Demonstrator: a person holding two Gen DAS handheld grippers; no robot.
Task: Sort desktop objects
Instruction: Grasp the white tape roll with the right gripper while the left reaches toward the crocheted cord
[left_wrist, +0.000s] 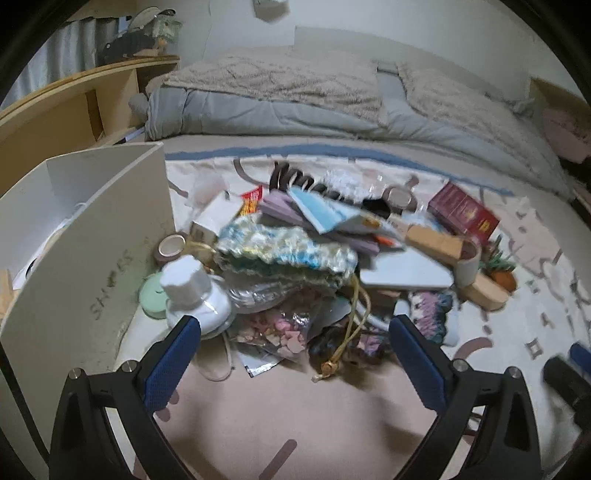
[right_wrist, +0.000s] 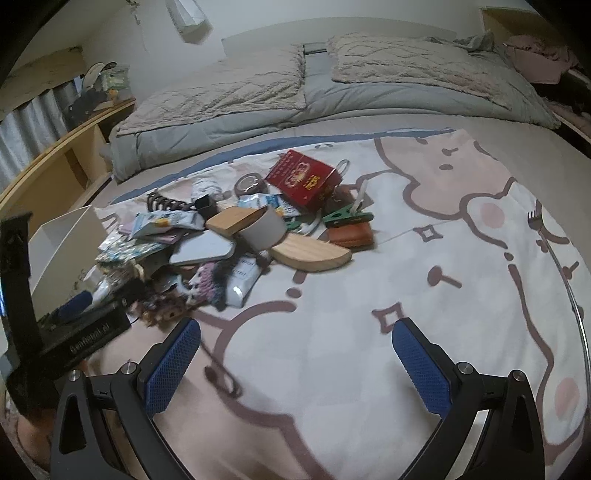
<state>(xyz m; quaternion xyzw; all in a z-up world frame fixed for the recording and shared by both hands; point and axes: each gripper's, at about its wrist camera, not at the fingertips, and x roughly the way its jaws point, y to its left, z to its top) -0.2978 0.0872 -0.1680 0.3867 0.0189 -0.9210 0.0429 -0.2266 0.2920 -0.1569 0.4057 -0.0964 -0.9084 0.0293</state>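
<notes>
Home bedroom, made bed (right_wrist: 332, 122) with pillows (right_wrist: 402, 62) (grey quilt), wooden shelf (left_wrist: 74, 99) alongside

Bed (right_wrist: 369, 122), grey quilt (left_wrist: 280, 110), wooden shelf (left_wrist: 74, 99)

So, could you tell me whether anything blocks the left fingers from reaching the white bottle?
Nothing visible does: the white bottle sits right at the left gripper, just beyond its left finger, beside the white box.

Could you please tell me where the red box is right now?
The red box sits at the far right of the pile in both wrist views, tilted, just behind the green clip.
</notes>
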